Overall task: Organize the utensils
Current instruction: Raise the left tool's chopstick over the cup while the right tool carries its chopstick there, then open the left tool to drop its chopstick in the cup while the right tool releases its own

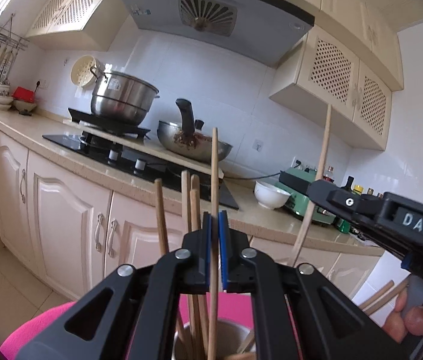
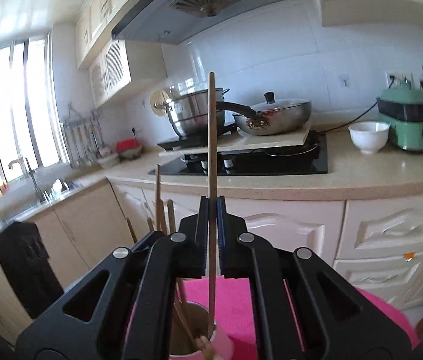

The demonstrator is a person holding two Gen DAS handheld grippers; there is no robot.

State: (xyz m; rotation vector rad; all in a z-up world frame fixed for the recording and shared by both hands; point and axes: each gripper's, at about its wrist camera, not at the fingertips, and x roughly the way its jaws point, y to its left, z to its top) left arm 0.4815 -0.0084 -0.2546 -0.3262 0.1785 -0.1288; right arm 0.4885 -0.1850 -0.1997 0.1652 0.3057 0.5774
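A chopstick (image 1: 213, 198) stands upright in our left gripper (image 1: 215, 231), clamped; a second chopstick (image 2: 211, 156) is pinched likewise in the right gripper (image 2: 212, 213). Both tips reach into the steel cup (image 2: 195, 330) below; we judge a straight, slow descent before release best.

At the bottom centre of the frame, the right hand-held gripper (image 2: 212, 210) had its blue-padded jaws closed on a single upright wooden chopstick (image 2: 211, 138). The stick's lower end reached down into a metal holder cup (image 2: 195, 333) at the bottom edge, standing on a pink surface (image 2: 235, 303). More chopsticks (image 2: 159, 201) rose from the cup just left of the jaws. Behind, a white bowl (image 2: 367, 136) sat on the tabletop (image 2: 376, 174) at right.
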